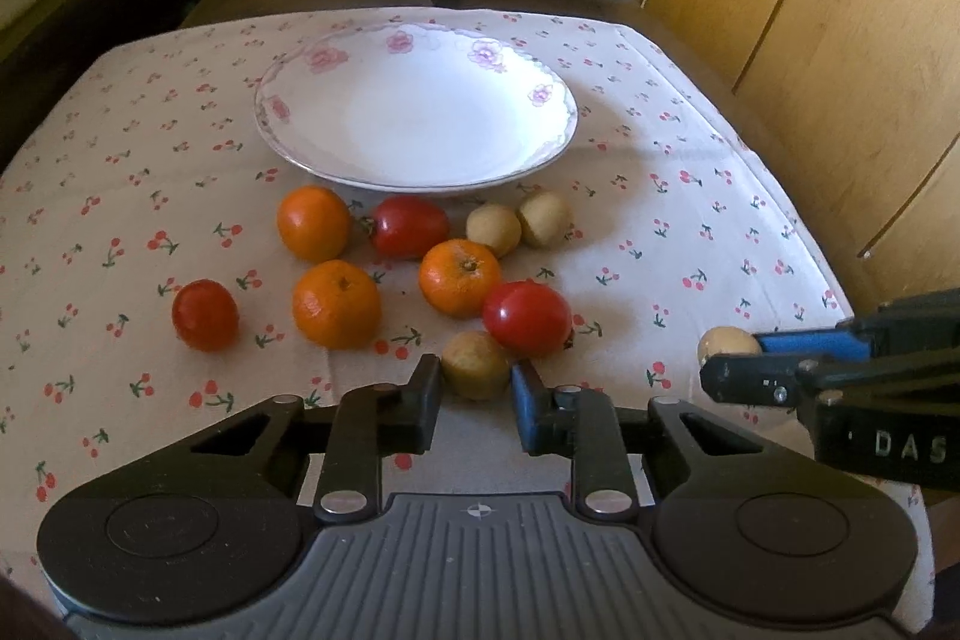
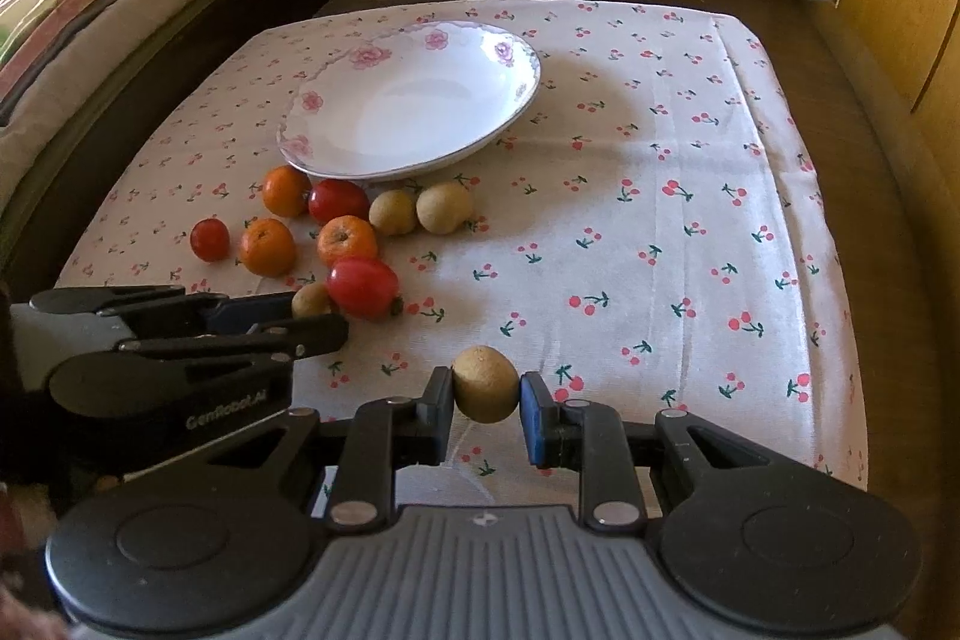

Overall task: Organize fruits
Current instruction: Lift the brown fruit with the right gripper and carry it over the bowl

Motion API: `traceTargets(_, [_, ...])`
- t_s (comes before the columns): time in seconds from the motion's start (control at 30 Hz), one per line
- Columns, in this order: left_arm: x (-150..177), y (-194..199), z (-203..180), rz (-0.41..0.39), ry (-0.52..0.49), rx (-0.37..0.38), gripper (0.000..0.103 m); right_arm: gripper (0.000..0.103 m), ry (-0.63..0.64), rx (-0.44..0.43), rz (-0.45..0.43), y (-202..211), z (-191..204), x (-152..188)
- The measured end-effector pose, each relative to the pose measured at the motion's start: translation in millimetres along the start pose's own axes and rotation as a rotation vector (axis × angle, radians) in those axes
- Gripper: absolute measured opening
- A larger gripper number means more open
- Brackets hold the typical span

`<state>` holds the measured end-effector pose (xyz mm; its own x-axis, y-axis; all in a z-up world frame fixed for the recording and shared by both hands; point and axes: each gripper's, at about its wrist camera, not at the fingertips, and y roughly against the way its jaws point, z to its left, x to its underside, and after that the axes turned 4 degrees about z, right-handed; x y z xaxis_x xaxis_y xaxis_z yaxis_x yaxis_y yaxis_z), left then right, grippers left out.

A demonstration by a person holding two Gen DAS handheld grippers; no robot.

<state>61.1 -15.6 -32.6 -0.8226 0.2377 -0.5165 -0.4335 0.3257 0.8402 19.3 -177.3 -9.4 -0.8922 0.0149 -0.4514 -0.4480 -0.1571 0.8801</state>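
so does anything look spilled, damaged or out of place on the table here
Nothing spilled or broken. The white floral plate sits empty and level while the oranges, red tomatoes and small tan round fruits lie loose on the cherry-print cloth in front of it. Each gripper is shut on one tan fruit.

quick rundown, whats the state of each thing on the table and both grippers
plate: empty, upright
left gripper: shut on a small brown fruit
right gripper: shut on another brown fruit
two brown fruits, three oranges, three red fruits: loose on the cloth, off the plate
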Motion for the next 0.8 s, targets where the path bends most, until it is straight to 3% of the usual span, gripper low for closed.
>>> traceTargets(0.47, [-2, -2, -1, -0.011, 0.01, -0.011, 0.033, 0.025, 0.005, 0.001, 0.008, -2, 2, -1])
traceTargets(0.8, [7, 19, 7, -0.009, 0.04, -0.025, 0.033, 0.025, 0.022, -0.008, -0.02, 5, 12, -5])
